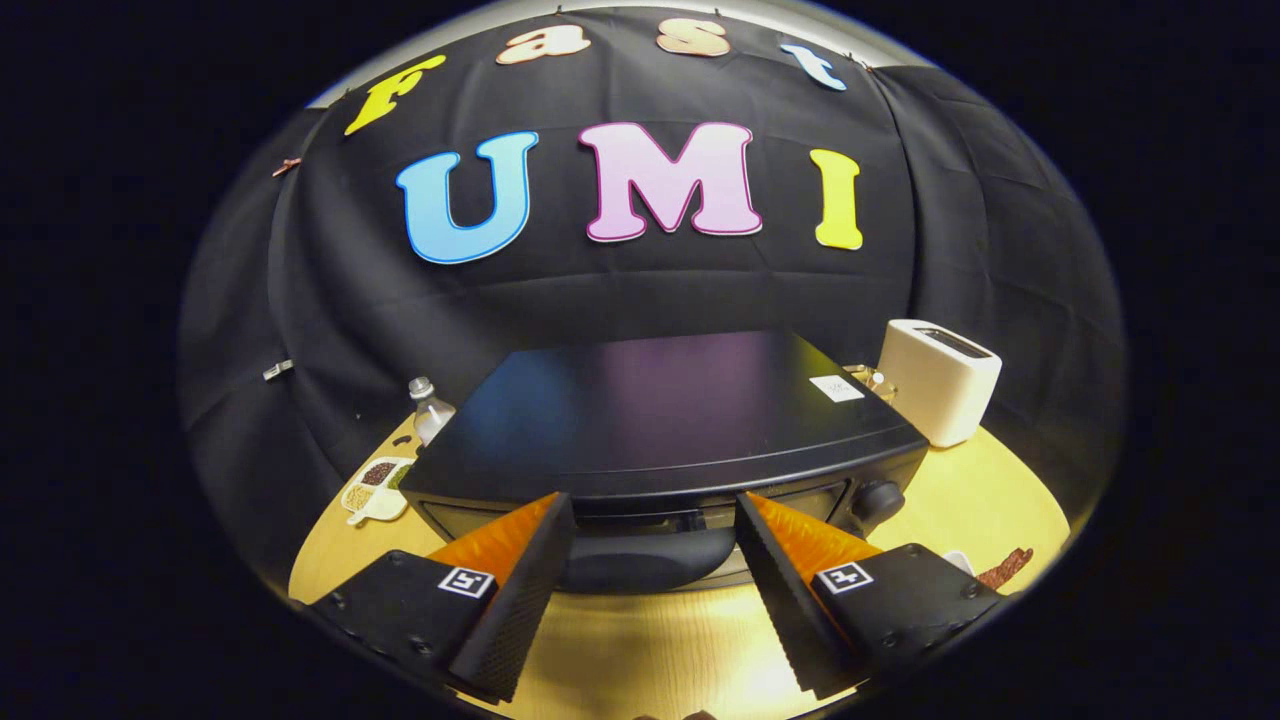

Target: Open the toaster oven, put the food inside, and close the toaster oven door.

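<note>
A black toaster oven (pixel 680 410) stands on the wooden table right in front of me, seen from slightly above, with its door up against its front. Its dark curved door handle (pixel 645 560) lies between my two fingers. My gripper (pixel 653 500) is open, one finger on each side of the handle, and neither finger visibly presses on it. A round knob (pixel 878 497) sits on the oven's front to the right of the door. A brown piece of food (pixel 1005 568) lies on something white beyond my right finger, partly hidden by it.
A white pop-up toaster (pixel 938 380) stands behind the oven to the right. A clear bottle (pixel 430 408) and a white divided dish (pixel 375 490) holding small grains sit to the oven's left. Bare wooden table (pixel 650 650) lies beneath my fingers.
</note>
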`<state>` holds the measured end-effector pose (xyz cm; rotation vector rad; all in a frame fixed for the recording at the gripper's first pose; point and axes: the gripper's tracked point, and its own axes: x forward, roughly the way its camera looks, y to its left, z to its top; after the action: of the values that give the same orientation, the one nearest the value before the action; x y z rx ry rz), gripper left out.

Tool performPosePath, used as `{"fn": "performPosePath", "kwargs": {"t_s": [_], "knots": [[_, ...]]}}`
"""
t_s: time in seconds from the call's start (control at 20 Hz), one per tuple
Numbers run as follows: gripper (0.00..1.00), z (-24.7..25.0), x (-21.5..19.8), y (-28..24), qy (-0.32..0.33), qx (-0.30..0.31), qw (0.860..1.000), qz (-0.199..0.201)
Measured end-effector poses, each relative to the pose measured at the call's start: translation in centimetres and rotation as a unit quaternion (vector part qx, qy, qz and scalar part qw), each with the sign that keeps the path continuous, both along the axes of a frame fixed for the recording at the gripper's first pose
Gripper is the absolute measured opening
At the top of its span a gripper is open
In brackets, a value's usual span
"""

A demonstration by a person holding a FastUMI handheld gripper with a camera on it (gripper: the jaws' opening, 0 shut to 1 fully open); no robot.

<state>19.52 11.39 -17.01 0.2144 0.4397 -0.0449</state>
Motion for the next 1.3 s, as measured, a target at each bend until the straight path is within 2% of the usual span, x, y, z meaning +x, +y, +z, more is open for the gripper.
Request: {"fn": "performPosePath", "kwargs": {"t_s": [0.3, 0.6, 0.75, 0.85, 1.05, 1.3], "knots": [[0.99, -1.1, -4.8, 0.2, 0.024, 0.004, 0.999, 0.026], [0.99, -4.4, -10.1, 0.7, 0.070, -0.011, 0.997, 0.037], [0.98, -7.8, -13.3, 1.6, 0.117, -0.055, 0.989, 0.074], [1.00, -8.7, -15.1, 1.6, 0.125, -0.075, 0.985, 0.090], [0.98, -4.7, -16.4, 0.0, 0.075, -0.078, 0.989, 0.098], [0.98, 0.3, -17.2, -8.5, 0.039, -0.088, 0.993, 0.061]]}}
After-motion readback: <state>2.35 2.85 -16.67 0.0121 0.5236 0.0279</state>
